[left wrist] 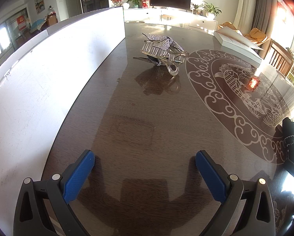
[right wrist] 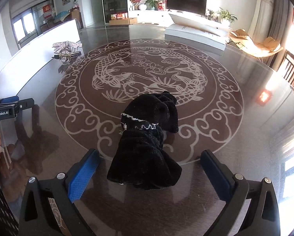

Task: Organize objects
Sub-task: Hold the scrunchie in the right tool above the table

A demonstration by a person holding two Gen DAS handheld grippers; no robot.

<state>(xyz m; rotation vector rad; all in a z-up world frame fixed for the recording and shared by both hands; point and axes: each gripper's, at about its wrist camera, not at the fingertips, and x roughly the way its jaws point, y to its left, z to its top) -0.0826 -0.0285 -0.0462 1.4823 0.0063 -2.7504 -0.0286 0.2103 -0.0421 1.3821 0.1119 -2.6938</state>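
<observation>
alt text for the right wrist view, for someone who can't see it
A black velvet bow with a beaded band lies on a dark glass table printed with a white fish medallion, right between the open blue fingers of the right tool. At far left a rhinestone hair clip sits beside a white box.

right gripper [right wrist: 150, 174]: blue pads spread wide, empty
black velvet bow [right wrist: 147, 139]: lying on table [right wrist: 235, 157], between the pads
rhinestone hair claw [right wrist: 66, 49]: far left, well apart
</observation>
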